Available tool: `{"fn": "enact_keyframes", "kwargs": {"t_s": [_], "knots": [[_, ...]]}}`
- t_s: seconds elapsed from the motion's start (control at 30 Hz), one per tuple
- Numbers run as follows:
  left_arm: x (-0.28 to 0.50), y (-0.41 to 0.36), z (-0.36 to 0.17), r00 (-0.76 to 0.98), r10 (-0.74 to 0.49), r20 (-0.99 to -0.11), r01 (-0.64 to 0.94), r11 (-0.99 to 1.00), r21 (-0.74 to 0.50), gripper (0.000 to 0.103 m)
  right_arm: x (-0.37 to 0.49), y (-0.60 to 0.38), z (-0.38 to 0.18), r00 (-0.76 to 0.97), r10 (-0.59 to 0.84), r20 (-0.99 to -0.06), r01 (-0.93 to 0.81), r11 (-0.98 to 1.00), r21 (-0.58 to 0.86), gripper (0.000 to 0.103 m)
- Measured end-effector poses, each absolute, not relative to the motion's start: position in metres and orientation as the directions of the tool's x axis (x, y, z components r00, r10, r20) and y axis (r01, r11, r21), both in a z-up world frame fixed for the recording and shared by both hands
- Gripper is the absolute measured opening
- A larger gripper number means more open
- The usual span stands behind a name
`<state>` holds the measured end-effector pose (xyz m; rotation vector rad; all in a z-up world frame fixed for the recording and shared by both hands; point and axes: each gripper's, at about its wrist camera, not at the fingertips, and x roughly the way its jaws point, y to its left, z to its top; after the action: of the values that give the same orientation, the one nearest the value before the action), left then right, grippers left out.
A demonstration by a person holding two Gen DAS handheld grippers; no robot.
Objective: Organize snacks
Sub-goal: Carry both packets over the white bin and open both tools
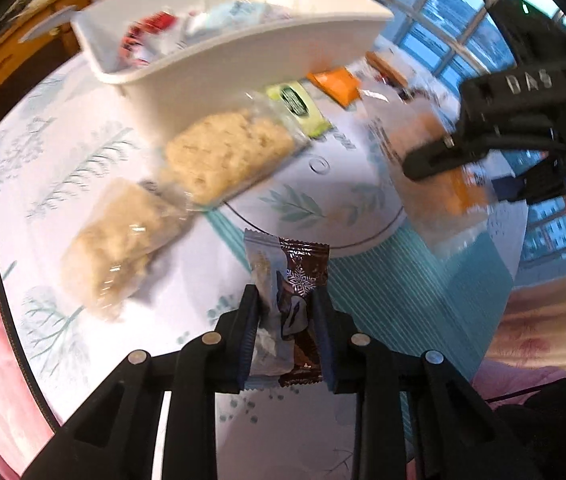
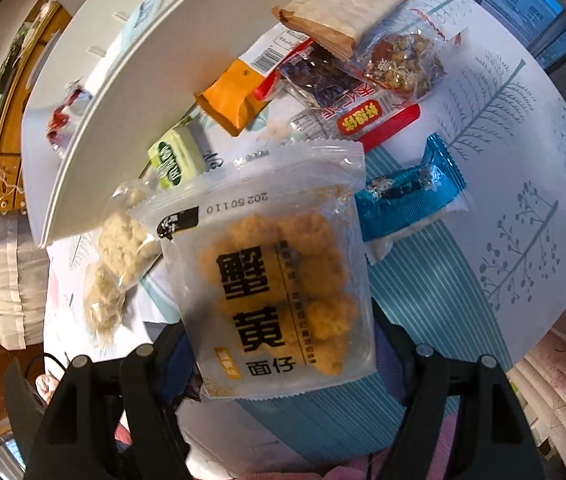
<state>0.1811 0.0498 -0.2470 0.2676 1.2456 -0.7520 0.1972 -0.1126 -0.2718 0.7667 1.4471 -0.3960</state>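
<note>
My left tongs (image 1: pixel 285 312) are matte black plastic, with blue ribbed pads (image 1: pixel 247 344) and round silver screws on the linkage at the frame's bottom. My right tongs (image 2: pixel 283 344) match; at the left view's right edge they bear raised "DAS" lettering, beside bare skin.

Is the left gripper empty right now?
No, the left gripper is shut on a brown and pale blue snack packet.
</note>
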Motion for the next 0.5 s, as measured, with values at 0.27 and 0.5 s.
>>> {"fn": "enact_keyframes", "kwargs": {"t_s": [0.27, 0.5], "knots": [[0.184, 0.068, -0.213, 0.189, -0.346, -0.919, 0.574, 0.798, -0.183, 0.024, 0.194, -0.115, -0.248, 0.154, 0.234, -0.96, 0.604, 0.747, 0.279, 0.076], [0.193, 0.06, -0.18, 0.26, -0.355, -0.898, 0.52, 0.835, -0.179, 0.024, 0.196, -0.135, -0.227, 0.179, 0.272, -0.946, 0.554, 0.767, 0.325, 0.076]]}}
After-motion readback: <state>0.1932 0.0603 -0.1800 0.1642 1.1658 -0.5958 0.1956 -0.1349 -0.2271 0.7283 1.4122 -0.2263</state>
